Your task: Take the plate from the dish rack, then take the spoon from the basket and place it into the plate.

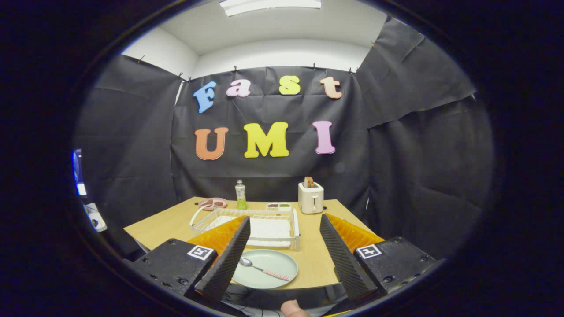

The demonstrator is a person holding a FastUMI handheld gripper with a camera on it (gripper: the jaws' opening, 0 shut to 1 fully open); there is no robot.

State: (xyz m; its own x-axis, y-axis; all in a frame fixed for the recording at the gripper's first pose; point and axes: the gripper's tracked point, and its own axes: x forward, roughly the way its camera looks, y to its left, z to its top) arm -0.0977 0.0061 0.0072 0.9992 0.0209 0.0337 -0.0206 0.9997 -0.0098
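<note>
- The gripper (284, 253) hangs above the near edge of the wooden table (167, 226), its two fingers spread wide with nothing pinched between them.
- Between the fingers, low and nearer the left one, the pale green plate (273, 264) lies flat on the table.
- The spoon (263, 269) rests inside the plate, bowl toward the left finger, its patterned handle pointing toward the right finger.
- Just beyond the plate and the fingertips stands the white dish rack (269, 229).
- Farther beyond the rack sit a pink dish (213, 203), a clear bottle (240, 194) with green liquid, a small divided tray (279, 206) and a white toaster (311, 197) with bread in its slot.
- A fingertip (294, 309) of the person shows below the fingers.
</note>
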